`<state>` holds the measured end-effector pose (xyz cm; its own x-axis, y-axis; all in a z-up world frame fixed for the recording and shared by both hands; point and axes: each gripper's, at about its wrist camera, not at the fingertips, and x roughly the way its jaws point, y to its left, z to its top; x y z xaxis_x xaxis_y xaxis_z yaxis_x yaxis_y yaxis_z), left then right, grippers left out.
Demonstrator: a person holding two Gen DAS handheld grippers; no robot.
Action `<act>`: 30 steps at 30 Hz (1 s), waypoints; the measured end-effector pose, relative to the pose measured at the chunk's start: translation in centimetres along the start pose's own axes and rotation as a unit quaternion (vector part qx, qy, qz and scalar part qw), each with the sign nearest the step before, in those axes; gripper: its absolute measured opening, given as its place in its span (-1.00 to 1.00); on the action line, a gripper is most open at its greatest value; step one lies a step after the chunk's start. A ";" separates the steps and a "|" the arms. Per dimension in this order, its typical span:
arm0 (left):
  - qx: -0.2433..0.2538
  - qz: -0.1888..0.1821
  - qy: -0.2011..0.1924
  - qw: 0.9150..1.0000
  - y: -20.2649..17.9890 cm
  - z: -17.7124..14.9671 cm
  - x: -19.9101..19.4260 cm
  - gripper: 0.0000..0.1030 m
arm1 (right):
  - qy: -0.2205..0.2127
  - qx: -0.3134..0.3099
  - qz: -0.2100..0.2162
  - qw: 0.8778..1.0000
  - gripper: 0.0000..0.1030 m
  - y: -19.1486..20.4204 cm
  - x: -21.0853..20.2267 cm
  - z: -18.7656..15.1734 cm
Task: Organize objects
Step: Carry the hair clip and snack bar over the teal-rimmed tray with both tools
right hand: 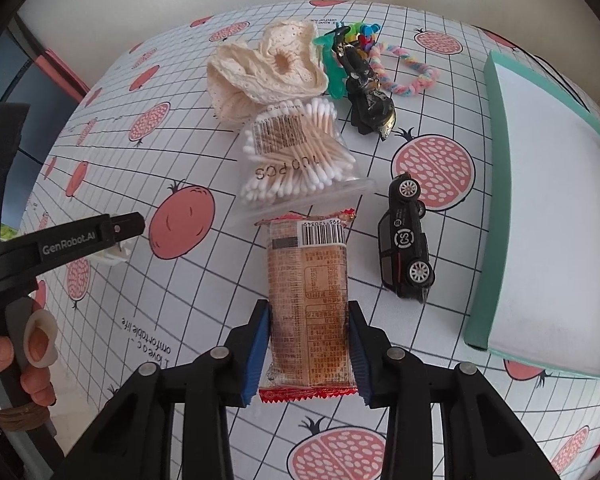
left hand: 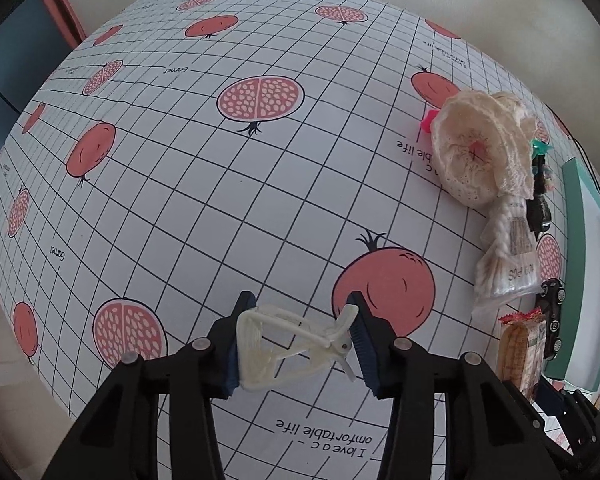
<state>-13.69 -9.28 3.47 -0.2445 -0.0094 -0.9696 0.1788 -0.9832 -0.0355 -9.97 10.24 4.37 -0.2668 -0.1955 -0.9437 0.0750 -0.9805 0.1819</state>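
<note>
My left gripper [left hand: 300, 340] is shut on a white plastic clip [left hand: 288, 344], which spans the gap between the blue pads [left hand: 362, 344] just above the pomegranate-print tablecloth [left hand: 240, 208]. My right gripper [right hand: 308, 312] is shut on a long orange snack packet [right hand: 308, 280] with a barcode end and red crimped edges; the packet points away from me. The right wrist view also shows the left gripper [right hand: 116, 228] at the left, with the clip [right hand: 114, 255] under its tip and a hand [right hand: 32, 360] on its handle.
Beyond the packet lie a bag of cotton swabs [right hand: 292, 160], a cream lace cloth [right hand: 268, 68], a black figure [right hand: 364, 88], a pastel rope ring [right hand: 404, 68] and a black toy car [right hand: 406, 240]. A teal-rimmed white tray [right hand: 496, 200] sits at the right.
</note>
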 end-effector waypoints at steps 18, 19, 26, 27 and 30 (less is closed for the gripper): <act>0.035 -0.067 -0.090 0.993 -4.8 0.4 -6.0 -0.06 | -0.144 0.086 0.015 0.986 -0.24 -6.0 -8.4 0.1; 0.035 -0.072 -0.094 0.992 -5.4 0.4 -6.3 -0.06 | -0.154 0.092 0.011 0.984 -0.24 -6.8 -9.1 0.1; 0.059 -0.111 -0.137 0.983 -11.0 1.1 -9.8 -0.06 | -0.205 0.138 -0.016 0.969 -0.24 -12.1 -13.2 0.7; 0.067 -0.119 -0.140 0.981 -12.0 1.2 -10.2 -0.06 | -0.209 0.142 -0.022 0.967 -0.24 -12.6 -13.7 0.9; 0.085 -0.132 -0.147 0.977 -14.7 1.5 -11.0 -0.06 | -0.222 0.161 -0.024 0.961 -0.24 -14.4 -14.9 1.7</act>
<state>-15.09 5.00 15.00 -0.5283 0.2215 -0.8197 -0.0832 -0.9742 -0.2097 -8.68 27.23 16.32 -0.6523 -0.0692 -0.7548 -0.2307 -0.9304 0.2847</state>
